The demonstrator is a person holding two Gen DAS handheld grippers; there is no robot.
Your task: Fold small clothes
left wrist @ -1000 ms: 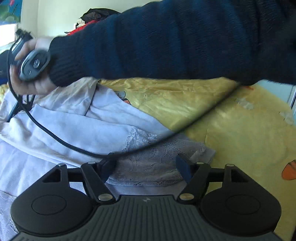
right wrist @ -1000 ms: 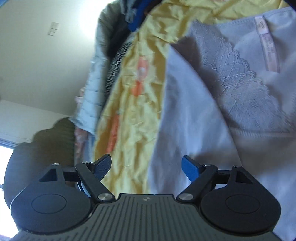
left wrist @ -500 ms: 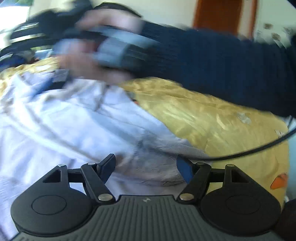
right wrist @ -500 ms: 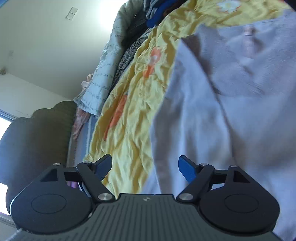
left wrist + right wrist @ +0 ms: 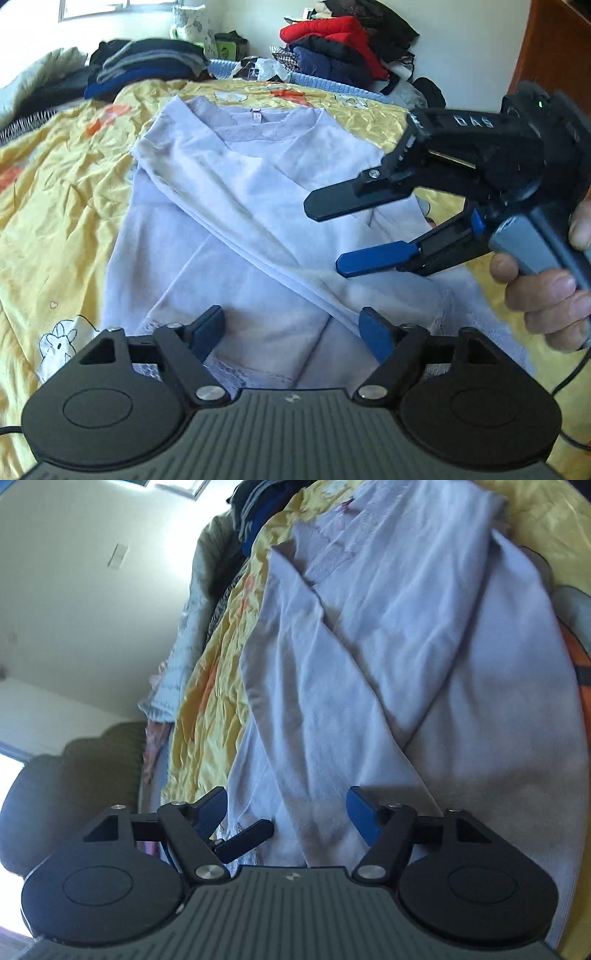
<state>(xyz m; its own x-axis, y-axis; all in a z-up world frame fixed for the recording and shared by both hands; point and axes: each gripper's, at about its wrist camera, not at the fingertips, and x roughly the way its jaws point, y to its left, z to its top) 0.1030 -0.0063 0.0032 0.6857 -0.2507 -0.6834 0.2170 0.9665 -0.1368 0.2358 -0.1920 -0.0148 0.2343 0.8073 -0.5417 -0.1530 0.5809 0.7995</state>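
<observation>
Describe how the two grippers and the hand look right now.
Left gripper: black ribbed body, round side discs, silver pivots, blue pads. Right gripper: black, "DAS" lettering, green light, blue fingers, grey trigger. Hand is bare; a black cable trails below it.

One lavender top (image 5: 258, 192) lies on one yellow bedspread (image 5: 55, 192); two piles of clothes (image 5: 147, 66) (image 5: 332, 48) behind; two tongs, left (image 5: 291, 328) and right (image 5: 332, 232).

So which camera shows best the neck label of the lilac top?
The left wrist view: the neck label sits unobstructed at the collar of the spread lilac top. The right wrist view shows it only small and oblique, near the top edge.
</observation>
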